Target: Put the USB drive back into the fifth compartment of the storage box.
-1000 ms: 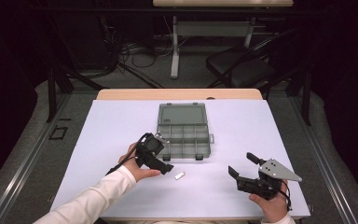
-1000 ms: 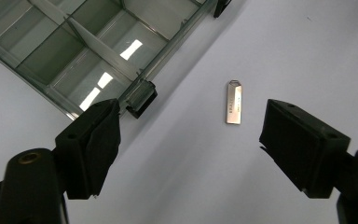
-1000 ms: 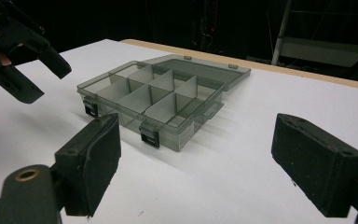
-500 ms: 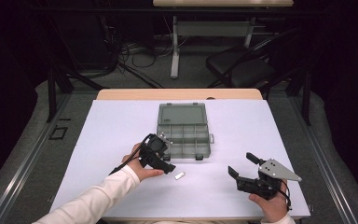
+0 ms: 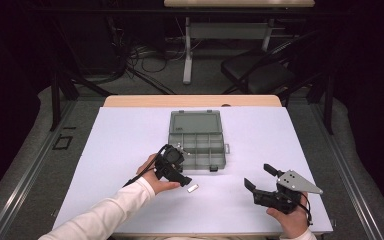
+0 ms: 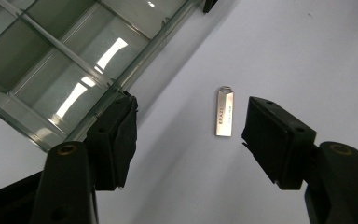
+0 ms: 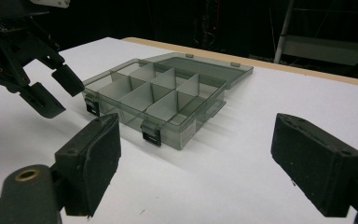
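Observation:
A small silver USB stick (image 5: 193, 188) (image 6: 224, 113) lies flat on the white table (image 5: 130, 135), just in front of a grey compartment box (image 5: 197, 145) whose lid is laid open behind it. My left gripper (image 5: 181, 169) (image 6: 191, 135) hovers over the stick, jaws open; the stick shows between them, nearer the right jaw, and the box's front edge (image 6: 121, 79) sits by the left jaw. My right gripper (image 5: 259, 179) (image 7: 205, 163) is held open and holds nothing near the table's front right, facing the box (image 7: 158, 100) and the left gripper (image 7: 51, 91).
The box's compartments look bare. The table's wooden far edge (image 5: 192, 101) borders a dark room with a chair (image 5: 260, 75) and a desk frame (image 5: 230, 30). Open white surface lies left of the box and between the two grippers.
My left gripper has shifted slightly to the right, closer over the USB stick. The right gripper, the stick and the box have stayed put.

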Demonstrator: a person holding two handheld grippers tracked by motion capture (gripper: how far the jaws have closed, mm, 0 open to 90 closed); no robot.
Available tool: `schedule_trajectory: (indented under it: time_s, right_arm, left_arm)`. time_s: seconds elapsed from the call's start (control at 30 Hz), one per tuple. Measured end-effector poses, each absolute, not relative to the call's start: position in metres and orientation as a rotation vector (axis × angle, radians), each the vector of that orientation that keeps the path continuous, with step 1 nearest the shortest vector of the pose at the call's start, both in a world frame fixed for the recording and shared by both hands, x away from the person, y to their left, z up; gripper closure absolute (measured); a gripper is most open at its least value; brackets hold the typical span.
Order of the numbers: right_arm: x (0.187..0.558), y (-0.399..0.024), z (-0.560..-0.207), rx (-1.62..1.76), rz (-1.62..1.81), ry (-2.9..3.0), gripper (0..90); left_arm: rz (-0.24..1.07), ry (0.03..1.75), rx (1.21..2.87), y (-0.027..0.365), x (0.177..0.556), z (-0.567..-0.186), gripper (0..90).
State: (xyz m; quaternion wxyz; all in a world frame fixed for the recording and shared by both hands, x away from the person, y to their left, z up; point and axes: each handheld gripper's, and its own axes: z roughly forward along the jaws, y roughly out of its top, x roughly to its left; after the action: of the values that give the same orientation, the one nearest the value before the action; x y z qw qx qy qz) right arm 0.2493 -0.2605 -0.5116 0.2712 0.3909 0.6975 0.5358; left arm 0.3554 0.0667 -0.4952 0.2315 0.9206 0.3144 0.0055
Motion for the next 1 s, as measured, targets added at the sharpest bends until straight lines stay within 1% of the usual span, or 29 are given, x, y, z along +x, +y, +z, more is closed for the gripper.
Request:
schedule_trajectory:
  time_s: [0.13, 0.2, 0.43, 0.57, 0.77, 0.9, 1.0]
  right_arm:
    - [0.249, -0.26, -0.512, 1.048, 1.438, 1.884, 15.8]
    - [0.25, -0.261, -0.512, 1.048, 1.437, 1.885, 15.8]
    - [0.25, -0.26, -0.513, 1.051, 1.444, 1.882, 15.8]
    - [0.25, -0.26, -0.513, 1.044, 1.442, 1.887, 15.8]
    - [0.25, -0.26, -0.513, 1.039, 1.441, 1.889, 15.8]
    - [0.25, -0.259, -0.513, 1.039, 1.441, 1.89, 15.8]
    - [0.251, -0.259, -0.513, 1.037, 1.441, 1.892, 15.8]
  left_arm:
    - [-0.006, 0.866, 2.529, 0.064, 0.356, -0.499, 37.4]
    - [-0.021, 0.868, 2.532, 0.061, 0.356, -0.501, 39.9]
    - [-0.028, 0.861, 2.543, 0.055, 0.354, -0.505, 44.9]
    - [-0.053, 0.859, 2.546, 0.052, 0.352, -0.507, 50.6]
    - [-0.095, 0.859, 2.556, 0.049, 0.352, -0.51, 52.6]
    - [-0.106, 0.857, 2.564, 0.047, 0.352, -0.511, 53.0]
    - [-0.109, 0.854, 2.577, 0.045, 0.351, -0.513, 55.0]
